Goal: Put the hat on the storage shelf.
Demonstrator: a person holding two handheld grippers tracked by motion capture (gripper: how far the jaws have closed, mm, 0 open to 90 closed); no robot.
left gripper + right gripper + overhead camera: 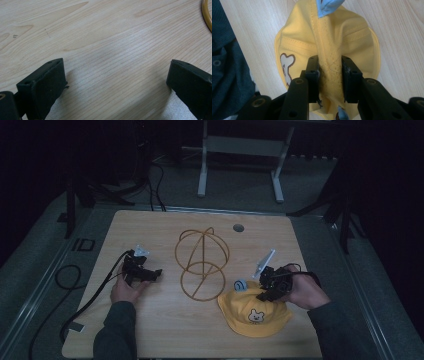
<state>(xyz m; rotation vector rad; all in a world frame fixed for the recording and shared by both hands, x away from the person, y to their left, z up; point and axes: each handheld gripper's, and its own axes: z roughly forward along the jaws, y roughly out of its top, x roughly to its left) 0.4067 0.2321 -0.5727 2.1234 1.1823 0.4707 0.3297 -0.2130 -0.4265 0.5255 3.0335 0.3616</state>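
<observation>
We are at the grasping step: our right tool [329, 75] has pinched a fold at the crown of the yellow hat [255, 316], which lies on the desk [150, 330] near its front right. Our left tool [115, 82] rests wide open over bare wood, holding nothing. Next we should lift the hat toward the wire stand [202, 264], we judge. The hat's underside and far brim stay hidden.

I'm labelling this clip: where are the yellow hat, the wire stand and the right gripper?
yellow hat [252, 319], high view, front panel.
wire stand [199, 285], high view, base ring.
right gripper [329, 75], right gripper view, between its fingers.
</observation>
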